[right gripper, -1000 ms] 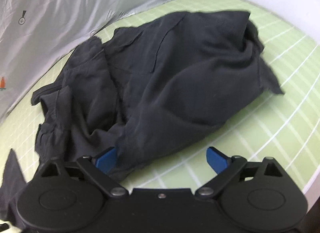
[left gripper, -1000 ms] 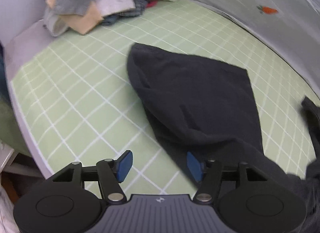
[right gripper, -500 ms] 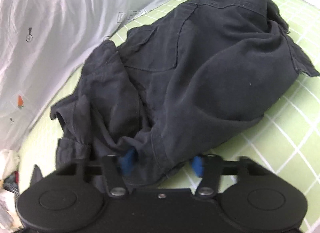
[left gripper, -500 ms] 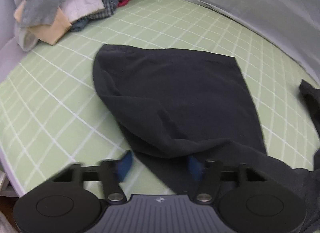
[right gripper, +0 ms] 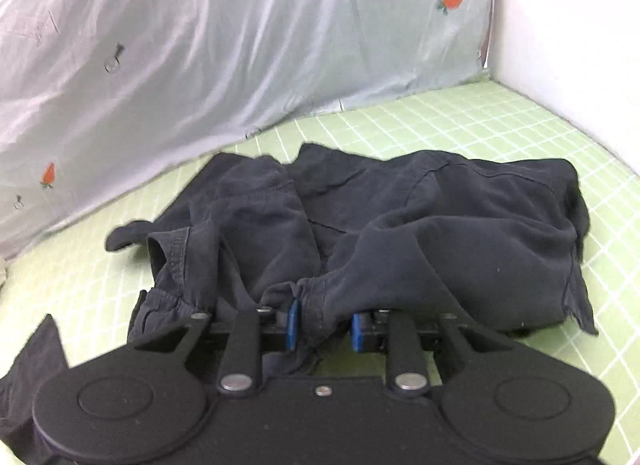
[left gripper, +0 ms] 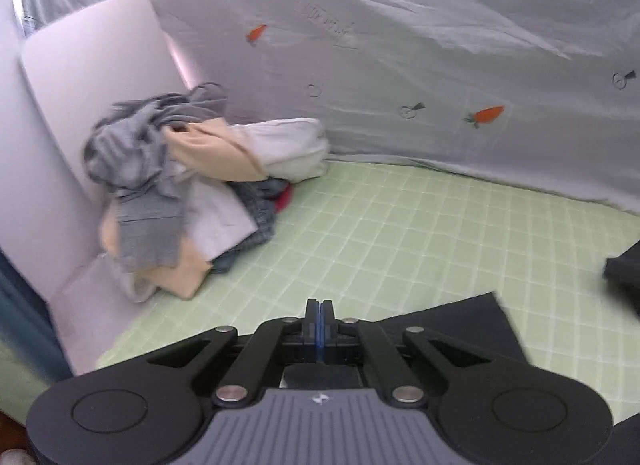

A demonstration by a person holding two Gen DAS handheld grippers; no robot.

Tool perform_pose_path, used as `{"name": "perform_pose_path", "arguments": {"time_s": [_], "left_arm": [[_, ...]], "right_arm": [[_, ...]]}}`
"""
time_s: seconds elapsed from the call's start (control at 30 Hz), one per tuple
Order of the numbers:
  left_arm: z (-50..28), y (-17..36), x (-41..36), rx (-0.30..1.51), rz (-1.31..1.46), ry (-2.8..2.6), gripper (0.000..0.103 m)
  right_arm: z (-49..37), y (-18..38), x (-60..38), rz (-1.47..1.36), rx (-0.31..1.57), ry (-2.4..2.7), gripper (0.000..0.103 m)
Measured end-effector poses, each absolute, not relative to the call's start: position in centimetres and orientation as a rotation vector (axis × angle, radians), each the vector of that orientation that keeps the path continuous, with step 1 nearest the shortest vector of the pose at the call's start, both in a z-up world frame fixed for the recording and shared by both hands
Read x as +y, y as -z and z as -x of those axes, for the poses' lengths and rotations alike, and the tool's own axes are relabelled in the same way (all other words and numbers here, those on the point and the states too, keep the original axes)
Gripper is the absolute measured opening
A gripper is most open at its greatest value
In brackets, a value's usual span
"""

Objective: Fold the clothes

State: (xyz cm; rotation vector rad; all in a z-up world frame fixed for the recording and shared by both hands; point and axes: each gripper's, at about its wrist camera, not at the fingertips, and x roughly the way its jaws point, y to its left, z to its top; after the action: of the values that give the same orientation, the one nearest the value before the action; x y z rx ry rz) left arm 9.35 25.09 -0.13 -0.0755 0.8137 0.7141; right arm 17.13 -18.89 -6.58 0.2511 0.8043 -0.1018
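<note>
A heap of mixed laundry (left gripper: pixel 188 201) sat in the far left corner of the green checked sheet (left gripper: pixel 400 233), against a white panel (left gripper: pixel 80 113); a carrot-print cloth (right gripper: pixel 224 49) hung behind. The dark trousers (right gripper: pixel 440 233) lay crumpled mid-sheet, long axis running left to right. The right gripper (right gripper: pixel 322 325) was closing, its jaws narrow, with a bunched hem between the pads. The left gripper (left gripper: pixel 319 325) stood fully closed; whether it pinched the dark cloth beside it I cannot tell.
</note>
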Motion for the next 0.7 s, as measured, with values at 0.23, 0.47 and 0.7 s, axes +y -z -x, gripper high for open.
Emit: {"name": "perform_pose_path", "arguments": {"time_s": [0.23, 0.47, 0.7], "left_arm": [[-8.9, 7.4, 24.7, 1.04, 0.229, -0.64, 0.014], [-7.0, 9.4, 23.5, 1.092, 0.18, -0.568, 0.018], [-5.5, 9.0, 23.8, 1.079, 0.142, -0.475, 0.032]], "right_arm": [[-17.3, 7.3, -18.6, -0.211, 0.853, 0.113, 0.034], [-15.9, 7.3, -16.2, -0.156, 0.883, 0.114, 0.063], [-11.6, 7.7, -11.7, -0.133, 0.887, 0.002, 0.103]]}}
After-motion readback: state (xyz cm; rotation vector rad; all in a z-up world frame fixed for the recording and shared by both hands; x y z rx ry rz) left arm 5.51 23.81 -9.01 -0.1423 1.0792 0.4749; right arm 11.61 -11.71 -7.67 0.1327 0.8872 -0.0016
